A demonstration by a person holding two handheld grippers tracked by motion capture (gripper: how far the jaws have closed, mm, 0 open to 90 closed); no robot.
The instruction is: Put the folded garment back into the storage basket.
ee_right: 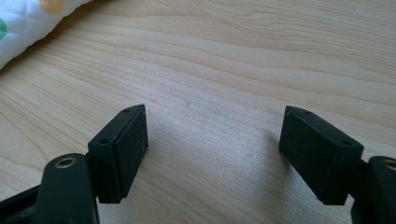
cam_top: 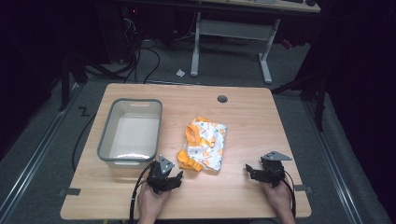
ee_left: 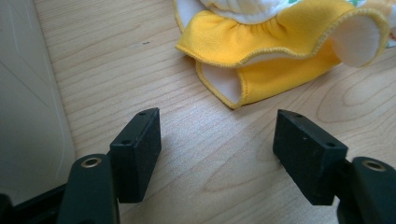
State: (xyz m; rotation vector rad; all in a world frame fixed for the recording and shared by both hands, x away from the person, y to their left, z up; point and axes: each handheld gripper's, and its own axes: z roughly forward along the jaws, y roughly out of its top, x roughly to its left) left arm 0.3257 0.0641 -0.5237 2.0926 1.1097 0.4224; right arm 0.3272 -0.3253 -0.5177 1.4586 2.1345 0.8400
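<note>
A crumpled white-and-yellow printed cloth garment with orange trim (cam_top: 203,144) is seen at the centre of the high view, lying on the light wooden table (cam_top: 243,116), just right of the grey plastic tub (cam_top: 131,131). The left gripper (cam_top: 176,176) is held low at the lower left, jaws wide apart and empty, the yellow hem (ee_left: 261,60) lying just ahead of them. The right gripper (cam_top: 248,169), at the lower right, is likewise spread and empty. A slip is likely if only a thin frill is pinched; the loose folds could be dragged across the table or snagged on the tub rim.
</note>
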